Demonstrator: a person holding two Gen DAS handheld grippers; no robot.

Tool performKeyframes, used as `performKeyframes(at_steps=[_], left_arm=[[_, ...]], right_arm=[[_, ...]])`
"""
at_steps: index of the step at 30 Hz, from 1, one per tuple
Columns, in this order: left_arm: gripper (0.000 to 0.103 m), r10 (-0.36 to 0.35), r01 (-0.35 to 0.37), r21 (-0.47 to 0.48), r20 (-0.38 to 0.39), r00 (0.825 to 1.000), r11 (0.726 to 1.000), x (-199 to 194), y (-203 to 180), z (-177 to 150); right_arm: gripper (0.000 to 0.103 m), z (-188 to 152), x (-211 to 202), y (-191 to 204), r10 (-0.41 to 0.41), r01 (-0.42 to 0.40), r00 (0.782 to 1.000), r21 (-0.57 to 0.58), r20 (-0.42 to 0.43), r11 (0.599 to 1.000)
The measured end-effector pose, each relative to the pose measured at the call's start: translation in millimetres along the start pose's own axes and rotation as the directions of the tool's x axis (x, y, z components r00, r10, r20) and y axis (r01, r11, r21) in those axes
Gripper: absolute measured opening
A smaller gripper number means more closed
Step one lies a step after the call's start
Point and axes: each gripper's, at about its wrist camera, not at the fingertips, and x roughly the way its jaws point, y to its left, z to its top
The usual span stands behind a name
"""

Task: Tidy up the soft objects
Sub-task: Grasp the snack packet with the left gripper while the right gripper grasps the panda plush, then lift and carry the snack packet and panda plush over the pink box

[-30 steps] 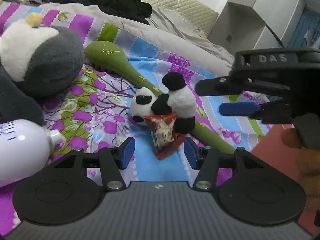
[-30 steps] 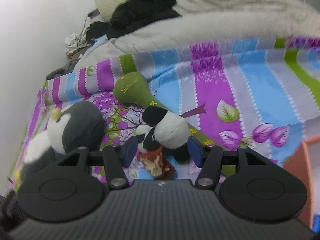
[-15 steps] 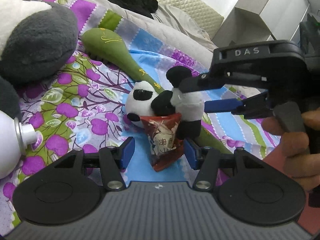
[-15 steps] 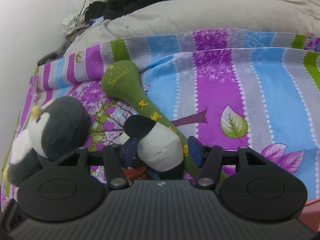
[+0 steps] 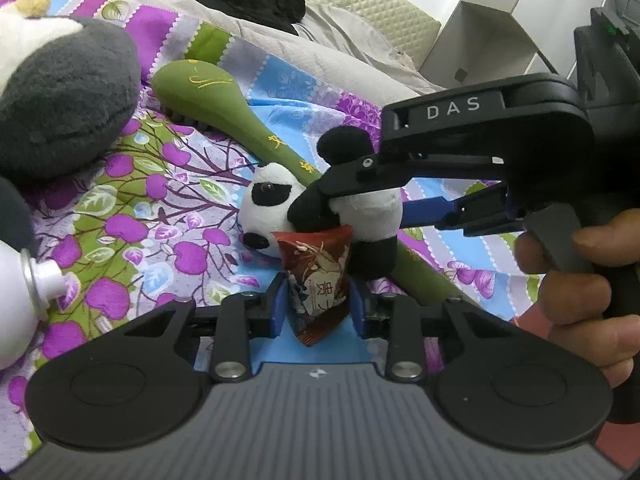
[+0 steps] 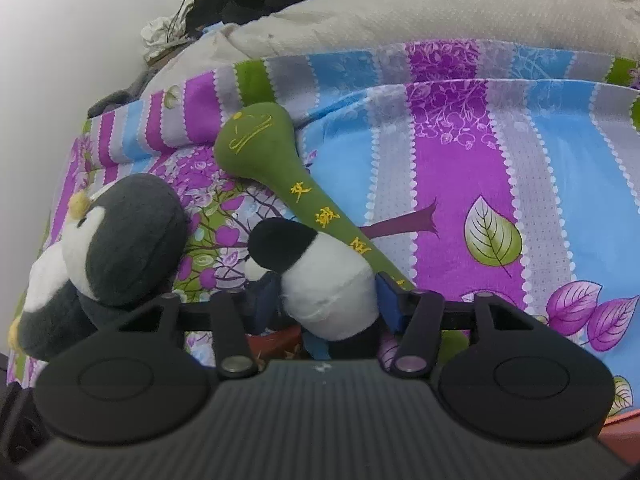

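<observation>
Plush and crinkly foil are what we have in hand on this bed [image 6: 460, 160]. Going from the left of the scene: a white bottle [image 5: 16, 296] pokes in at the edge of the left wrist view, and the big grey penguin toy [image 5: 60, 92] lies well clear of the action. Next comes the green padded mallet [image 5: 224, 108], stretched diagonally across the striped sheet, with yellow stitched characters down its handle that we cannot read.

In the middle, our left gripper [image 5: 318, 304] has just been closing its jaws, and the red-brown snack packet [image 5: 316, 276] stands between the blue pads, which look to be touching its sides. The packet bears a large Chinese character and finer print too small to make out. Just behind it lies the little panda toy [image 6: 328, 280], resting against the mallet handle. Our right gripper [image 6: 326, 300] has also been closing, and its jaws now bracket the panda's white body, seemingly pressed on it.

At the right, the right gripper's housing reads "DAS", with a hand [image 5: 580, 280] on its grip.

We judge this the grasping step. Next we should confirm both holds, then lift the two apart gently, since the packet leans on the panda.
</observation>
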Motion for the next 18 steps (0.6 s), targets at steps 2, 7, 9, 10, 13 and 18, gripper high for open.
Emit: performKeyframes(at_steps=[2, 7, 9, 10, 13, 18], left_arm=[[0.036, 0.012, -0.012, 0.009, -0.001, 1.000, 1.000, -3, -1, 0], [0.036, 0.026, -0.026, 0.006, -0.005, 1.000, 1.000, -17, 2, -1], [0.036, 0.034, -0.034, 0.000, -0.008, 0.999, 0.999, -24, 4, -1], [0.036, 0.037, -0.037, -0.004, -0.011, 0.999, 0.999, -28, 5, -1], [0.036, 0.046, -0.046, -0.014, -0.011, 0.999, 0.999, -43, 8, -3], [0.036, 0.056, -0.056, -0.035, -0.019, 0.998, 0.998, -69, 10, 0]], right_arm=[[0.048, -2, -4, 1, -0.002, 0.002, 1.000, -0.005, 0.007, 1.000], [0.046, -10, -18, 5, -0.028, 0.029, 0.999, -0.024, 0.033, 0.999], [0.045, -14, -25, 6, -0.041, 0.042, 0.998, -0.037, 0.046, 0.998], [0.045, -16, -29, 7, -0.050, 0.052, 0.997, -0.043, 0.052, 0.998], [0.045, -24, -42, 12, -0.077, 0.081, 0.995, -0.059, 0.069, 0.995], [0.045, -42, -65, 20, -0.109, 0.116, 0.990, -0.072, 0.090, 0.991]])
